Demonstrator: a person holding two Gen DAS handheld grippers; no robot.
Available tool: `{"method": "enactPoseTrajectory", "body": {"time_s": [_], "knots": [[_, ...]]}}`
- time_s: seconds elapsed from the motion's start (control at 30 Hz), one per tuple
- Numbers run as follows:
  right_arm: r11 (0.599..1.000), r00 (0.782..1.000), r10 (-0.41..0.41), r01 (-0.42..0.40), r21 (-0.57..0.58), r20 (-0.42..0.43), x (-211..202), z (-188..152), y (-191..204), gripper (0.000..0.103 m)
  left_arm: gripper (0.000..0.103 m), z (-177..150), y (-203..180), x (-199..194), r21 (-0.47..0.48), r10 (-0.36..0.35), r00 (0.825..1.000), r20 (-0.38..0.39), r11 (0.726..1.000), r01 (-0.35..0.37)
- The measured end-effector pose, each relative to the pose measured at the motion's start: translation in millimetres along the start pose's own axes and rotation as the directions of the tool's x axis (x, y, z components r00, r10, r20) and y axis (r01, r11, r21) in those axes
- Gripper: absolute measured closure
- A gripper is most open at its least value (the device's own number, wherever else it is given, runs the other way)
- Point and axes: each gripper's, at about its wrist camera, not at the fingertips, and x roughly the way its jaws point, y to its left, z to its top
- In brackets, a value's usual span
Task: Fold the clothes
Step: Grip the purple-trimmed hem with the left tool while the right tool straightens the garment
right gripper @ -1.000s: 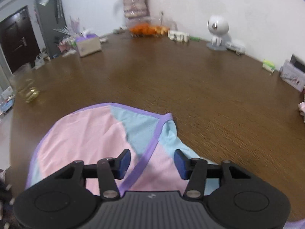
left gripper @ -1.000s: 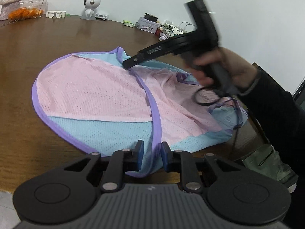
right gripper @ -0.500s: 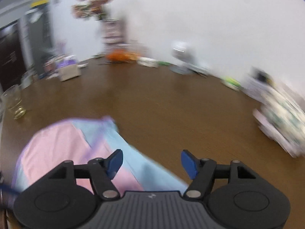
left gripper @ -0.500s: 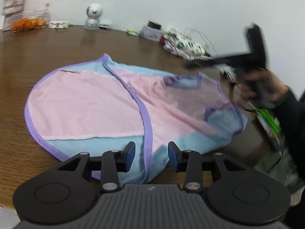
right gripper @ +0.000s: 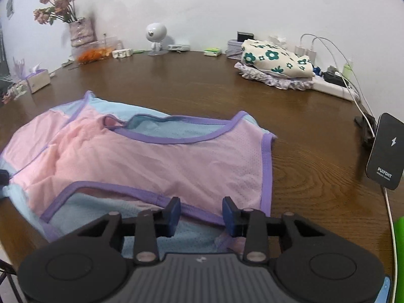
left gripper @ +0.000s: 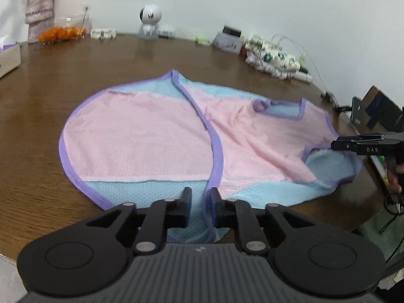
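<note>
A pink and light-blue mesh top (left gripper: 151,136) with purple trim lies spread on the brown wooden table (left gripper: 50,75). It also shows in the right wrist view (right gripper: 156,161). My left gripper (left gripper: 200,203) sits low over the near hem, jaws narrowly apart around the purple trim, with cloth between them. My right gripper (right gripper: 201,216) is open over the armhole edge at the shirt's other end. It also shows at the right edge of the left wrist view (left gripper: 338,144).
A folded floral cloth pile (right gripper: 275,63) lies at the back right. A power strip with cables (right gripper: 335,85) and a black charger stand (right gripper: 386,151) are at the right. A white robot figure (right gripper: 156,38), vase (right gripper: 80,32), orange snacks (left gripper: 60,32) and tissue box (right gripper: 38,80) line the back.
My right gripper has swung from the shirt's far hem to the armhole end at the right. My left gripper opened, then narrowed around the near hem trim.
</note>
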Motion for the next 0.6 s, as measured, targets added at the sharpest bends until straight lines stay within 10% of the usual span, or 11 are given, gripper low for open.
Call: {"method": "enactPoseTrajectory", "body": {"time_s": [0.13,0.27,0.43,0.5,0.6], "knots": [[0.984,0.984,0.171,-0.168,-0.062,0.042,-9.4,8.6,25.4,0.063,0.067,-1.5,-0.7,-9.2,0.007,-0.065,0.998,0.023,0.998,0.065],[0.905,0.912,0.41,-0.408,-0.122,-0.014,-2.1,1.8,71.7,0.056,0.067,-6.2,-1.4,-10.0,0.042,-0.091,0.996,0.014,0.995,0.09],[0.898,0.914,0.404,-0.405,-0.17,-0.039,6.6,-13.8,95.9,0.058,0.069,-13.7,-3.6,-3.5,0.104,-0.083,0.996,-0.033,0.991,0.086],[0.903,0.915,0.401,-0.403,-0.148,-0.047,6.0,-20.6,90.6,0.086,0.095,-16.6,-6.0,-4.7,0.151,-0.104,0.994,-0.039,0.982,0.109],[0.919,0.923,0.383,-0.385,-0.082,-0.04,2.5,-26.7,79.3,0.1,0.101,-17.2,-3.7,-6.4,0.204,-0.091,0.996,-0.014,0.975,0.091]]}}
